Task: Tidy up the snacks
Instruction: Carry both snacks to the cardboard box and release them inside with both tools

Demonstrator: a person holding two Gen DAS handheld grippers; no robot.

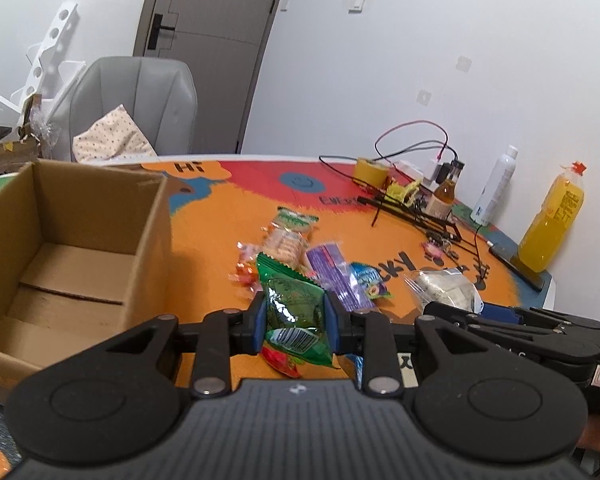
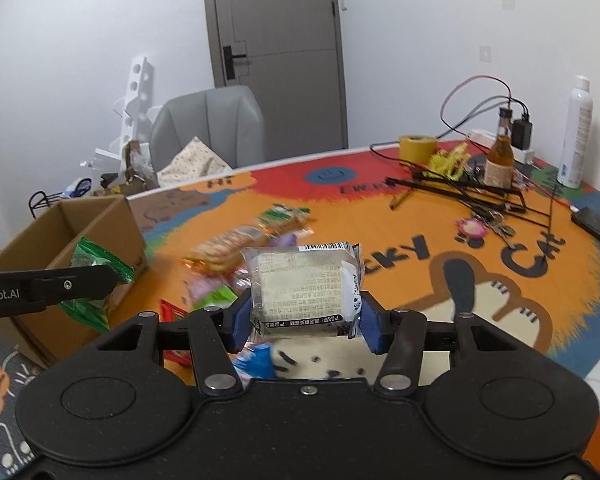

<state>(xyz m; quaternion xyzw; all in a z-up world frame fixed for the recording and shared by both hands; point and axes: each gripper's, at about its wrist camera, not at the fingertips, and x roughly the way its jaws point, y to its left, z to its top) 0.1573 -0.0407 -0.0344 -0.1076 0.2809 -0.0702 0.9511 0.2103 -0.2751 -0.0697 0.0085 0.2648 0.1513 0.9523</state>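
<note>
my left gripper (image 1: 295,316) is clenched on a green packet (image 1: 294,304), its crinkly foil pinched between the blue pads, a barcode and a red strip showing at the lower end. the packet hangs just beside the cardboard box (image 1: 148,240), at the box's open right wall; the box is plain brown corrugated board, square-cornered, flaps folded flat on its floor.

my right gripper (image 2: 304,316) grasps a pale packet (image 2: 304,284), a squarish pillow of clear glossy film with dense printed text and a barcode along the top edge. it sits between the blue pads, held up off the table, well to the right of the box.

from that view the left gripper's black finger (image 2: 76,280) crosses the green packet in front of the box's near corner.

the loose pile of snacks (image 1: 300,248) lies on the mat (image 1: 220,216) just right of the box: a ridged biscuit pack, a purple wrapper, small sweets. the mat is fuzzy orange with cartoon lettering.

farther from the box stand a tape roll (image 2: 418,148), a brown glass bottle (image 2: 500,160) and a white spray can (image 2: 576,132).
</note>
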